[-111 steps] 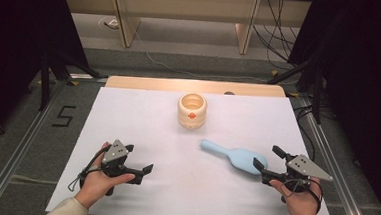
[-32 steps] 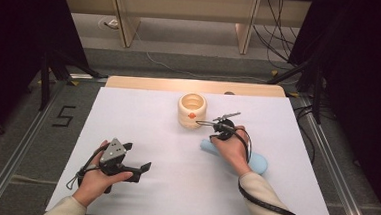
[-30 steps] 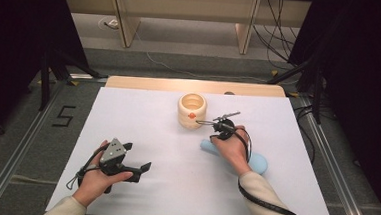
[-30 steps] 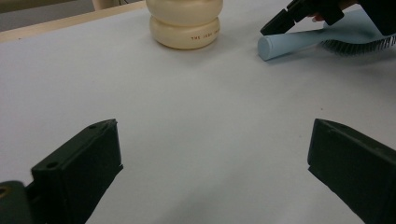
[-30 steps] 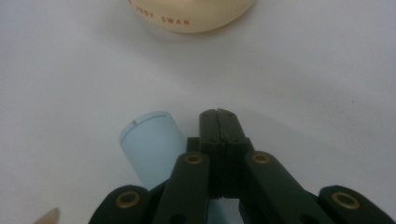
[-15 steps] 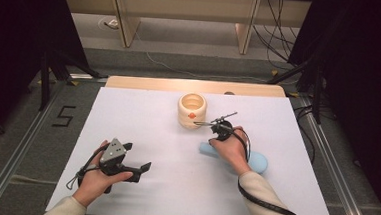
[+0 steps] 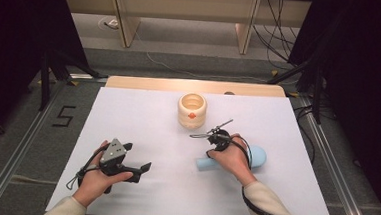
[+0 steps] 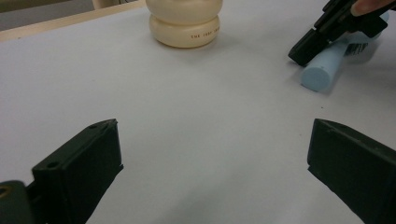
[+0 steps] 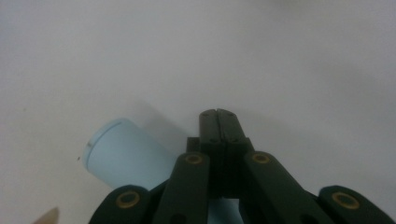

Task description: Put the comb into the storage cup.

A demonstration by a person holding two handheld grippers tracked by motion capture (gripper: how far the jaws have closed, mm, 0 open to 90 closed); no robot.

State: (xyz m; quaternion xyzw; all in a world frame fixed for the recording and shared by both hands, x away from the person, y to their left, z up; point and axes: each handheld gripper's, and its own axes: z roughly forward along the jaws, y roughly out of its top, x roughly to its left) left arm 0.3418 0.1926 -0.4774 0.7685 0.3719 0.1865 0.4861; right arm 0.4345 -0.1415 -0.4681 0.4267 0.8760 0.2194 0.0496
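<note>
A light blue bottle lies on its side on the white table, its narrow flat end pointing front-left. My right gripper is shut with nothing between its jaws, tips angled down at the table right beside that narrow end. In the right gripper view the closed gripper sits just right of the bottle's end. My left gripper rests at the front left, held open and empty. A cream jar stands at the back centre.
The jar is open-topped with a small red mark on its side. A wooden strip runs along the table's far edge. Metal rails and dark curtains flank both sides.
My right hand has drawn a little toward the near edge, and the bottle's narrow end has swung nearer with it. The left gripper has stayed put.
</note>
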